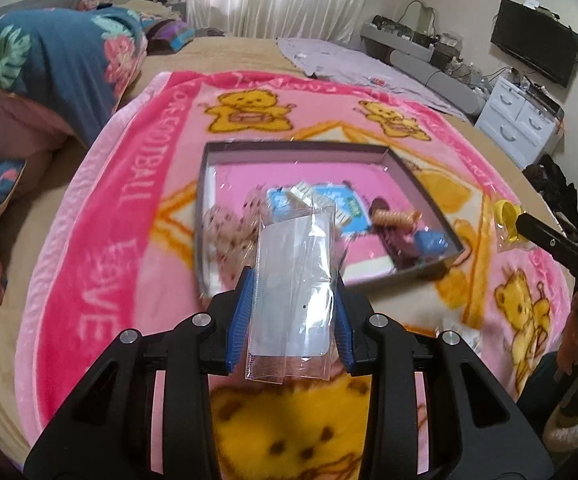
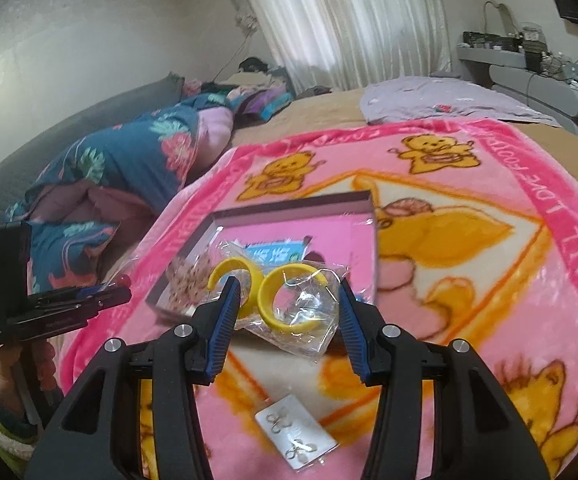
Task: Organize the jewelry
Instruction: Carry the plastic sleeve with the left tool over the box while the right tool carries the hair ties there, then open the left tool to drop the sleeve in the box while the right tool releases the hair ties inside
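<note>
My left gripper (image 1: 295,280) is shut on a clear plastic jewelry packet (image 1: 295,304), held above the near edge of a shallow grey box (image 1: 209,184) with a pink floor. The box holds several packets: a blue card (image 1: 341,204), a spotted packet (image 1: 229,232), a gold-brown piece (image 1: 393,218). My right gripper (image 2: 287,284) is shut on a clear bag of yellow hoop earrings (image 2: 289,300), held over the box (image 2: 289,210). A white card with silver earrings (image 2: 295,436) lies on the blanket below it.
A pink teddy-bear blanket (image 1: 129,200) covers the bed. A floral quilt (image 1: 49,68) is piled at the left. A grey cloth (image 1: 349,64) lies at the far side. White drawers (image 1: 521,116) and a TV (image 1: 533,40) stand at the right.
</note>
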Demonstrator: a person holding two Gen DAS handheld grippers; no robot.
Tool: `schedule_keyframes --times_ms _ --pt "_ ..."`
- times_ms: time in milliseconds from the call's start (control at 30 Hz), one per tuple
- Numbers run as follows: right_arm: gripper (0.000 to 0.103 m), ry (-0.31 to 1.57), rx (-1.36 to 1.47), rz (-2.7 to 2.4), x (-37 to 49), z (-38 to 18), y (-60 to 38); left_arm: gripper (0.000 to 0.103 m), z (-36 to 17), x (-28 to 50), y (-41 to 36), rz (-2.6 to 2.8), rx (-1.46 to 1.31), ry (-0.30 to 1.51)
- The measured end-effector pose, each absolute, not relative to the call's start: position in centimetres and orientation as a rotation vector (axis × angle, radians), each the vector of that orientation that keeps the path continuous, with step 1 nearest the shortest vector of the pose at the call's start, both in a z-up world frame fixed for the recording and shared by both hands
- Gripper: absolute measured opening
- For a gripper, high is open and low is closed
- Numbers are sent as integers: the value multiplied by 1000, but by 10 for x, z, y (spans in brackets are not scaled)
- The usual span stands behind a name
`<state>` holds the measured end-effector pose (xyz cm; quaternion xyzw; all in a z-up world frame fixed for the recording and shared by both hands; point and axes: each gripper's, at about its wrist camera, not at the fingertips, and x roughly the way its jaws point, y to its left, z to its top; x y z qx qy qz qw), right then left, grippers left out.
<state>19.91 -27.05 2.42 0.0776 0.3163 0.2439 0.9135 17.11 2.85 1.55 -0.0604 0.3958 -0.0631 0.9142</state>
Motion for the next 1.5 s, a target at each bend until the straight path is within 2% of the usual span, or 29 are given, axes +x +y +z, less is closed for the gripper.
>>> schedule_keyframes --times_ms 400,800,1333,1500 --pt "47 603 179 449 216 44 -287 28 40 207 5 -177 -114 766" --pt "47 588 157 437 246 57 -276 28 23 244 5 -179 -137 806" --pt "47 734 51 424 277 -10 -236 30 -28 272 17 -111 -122 886" --pt "47 773 16 452 277 -25 -221 38 -29 271 18 -98 -113 888"
